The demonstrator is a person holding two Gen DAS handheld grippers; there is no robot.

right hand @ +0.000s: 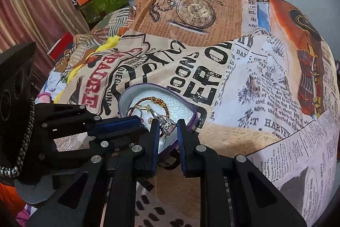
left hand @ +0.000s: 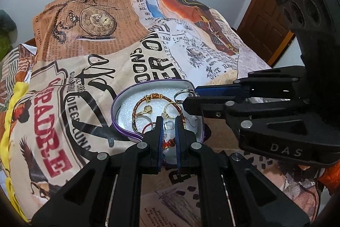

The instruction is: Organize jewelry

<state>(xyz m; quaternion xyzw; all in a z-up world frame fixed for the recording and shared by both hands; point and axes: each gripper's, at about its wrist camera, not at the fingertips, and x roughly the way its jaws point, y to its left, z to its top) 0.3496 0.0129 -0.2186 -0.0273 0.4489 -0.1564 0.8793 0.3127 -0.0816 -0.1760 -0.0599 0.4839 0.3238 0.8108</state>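
Both grippers hang over the same spot: a purple-rimmed tin [left hand: 127, 97] w/ a white foam floor, sitting on the printed newspaper-pattern cloth [left hand: 85, 78]. Left gripper [left hand: 169, 127] is nearly closed, a narrow slot between its blue pads; a small clear ring [left hand: 169, 125] shows in that slot, but can't tell if the pads pinch it or it just lies on the foam below. Right gripper [right hand: 167, 129] is also nearly closed, w/ a sparkly silver stone ring [right hand: 167, 123] between its tips; looks gripped, though contact isn't fully clear. Key relation: the jewelry lies straight ahead of and below both sets of tips, inside the tin, and the two grippers cross at roughly a right angle, right one coming in across the left view from its right edge [left hand: 192, 94]. A braided red-gold bangle [left hand: 158, 97] lies flat, its clasp toward the tin's far wall, long axis running across the left view. A gold ring [left hand: 146, 110] and a silver band [left hand: 141, 122] sit inside its loop, nearer the left tips. Judgement: tight quarters, so the next lift needs one gripper to clear first.
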